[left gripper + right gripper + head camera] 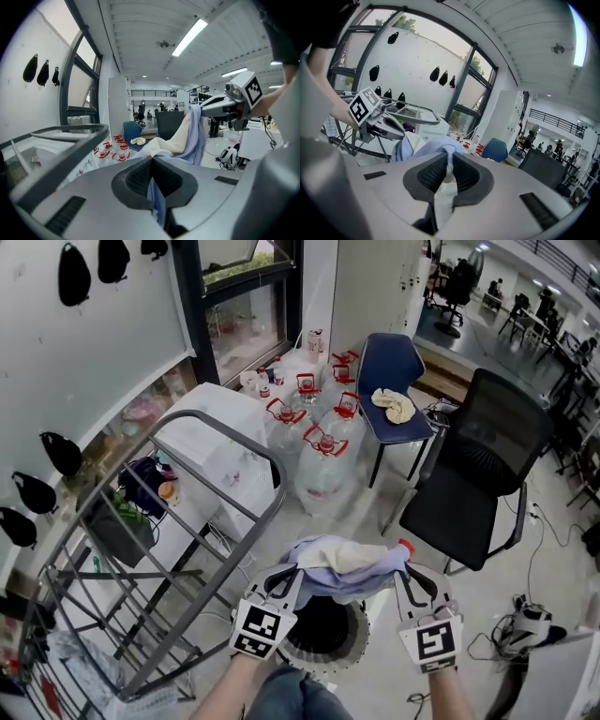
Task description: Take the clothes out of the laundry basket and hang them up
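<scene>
The garment (349, 563) is soft matt cloth, the rack (201, 601) smooth grey metal.

A crumpled lavender-and-cream garment (349, 563) is held aloft, pinched at both ends and bunched up between them. Directly beneath it, the round laundry basket (302, 650), dark inside, is seen on the floor.

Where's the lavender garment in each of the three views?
Head view: lavender garment bottom centre, above the laundry basket.
Left gripper view: garment at centre, rising toward upper right.
Right gripper view: garment at centre, slightly left.
Shared landmark: blue chair, in all three views.
</scene>
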{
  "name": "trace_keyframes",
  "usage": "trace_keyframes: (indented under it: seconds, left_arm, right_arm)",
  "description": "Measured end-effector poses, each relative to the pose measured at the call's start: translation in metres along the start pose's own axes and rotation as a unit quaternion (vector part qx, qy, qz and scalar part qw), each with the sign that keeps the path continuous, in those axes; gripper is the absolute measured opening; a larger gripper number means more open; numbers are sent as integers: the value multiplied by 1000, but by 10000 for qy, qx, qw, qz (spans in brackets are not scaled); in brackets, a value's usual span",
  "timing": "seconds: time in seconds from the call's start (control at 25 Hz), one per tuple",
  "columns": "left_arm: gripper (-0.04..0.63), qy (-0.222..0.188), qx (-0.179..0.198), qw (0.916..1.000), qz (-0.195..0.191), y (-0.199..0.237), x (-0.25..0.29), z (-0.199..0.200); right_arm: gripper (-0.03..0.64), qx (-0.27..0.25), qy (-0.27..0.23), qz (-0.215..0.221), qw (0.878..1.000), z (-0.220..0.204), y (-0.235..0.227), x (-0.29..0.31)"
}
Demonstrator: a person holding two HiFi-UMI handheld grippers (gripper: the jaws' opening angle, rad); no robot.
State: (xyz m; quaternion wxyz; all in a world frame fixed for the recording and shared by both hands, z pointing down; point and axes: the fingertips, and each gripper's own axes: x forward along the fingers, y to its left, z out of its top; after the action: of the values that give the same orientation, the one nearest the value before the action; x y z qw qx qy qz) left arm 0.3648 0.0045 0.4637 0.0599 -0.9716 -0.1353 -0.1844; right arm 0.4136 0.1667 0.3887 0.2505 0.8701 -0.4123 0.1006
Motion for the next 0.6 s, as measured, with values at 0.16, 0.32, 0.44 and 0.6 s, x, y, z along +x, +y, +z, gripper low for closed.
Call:
trace_keyframes:
  seconds: [0.16, 0.32, 0.44, 0.6]
  left_arm:
    - [18, -151, 124, 9996, 221, 3, -30, 38]
    - [18, -260, 121, 9984, 481, 8, -64, 71]
    - [18, -389, 82, 9963, 764, 15, -91, 95]
    - [18, -577, 33, 9913, 1184, 23, -130, 114]
  right_arm:
    - [35, -13, -222, -25, 9997, 18, -3, -10]
    - [35, -25, -517, 24, 9987, 51, -1, -19]
    - [35, -71, -850, 127, 9963, 83, 5, -24]
    - [35, -120, -1300, 362, 9908, 121, 21, -32]
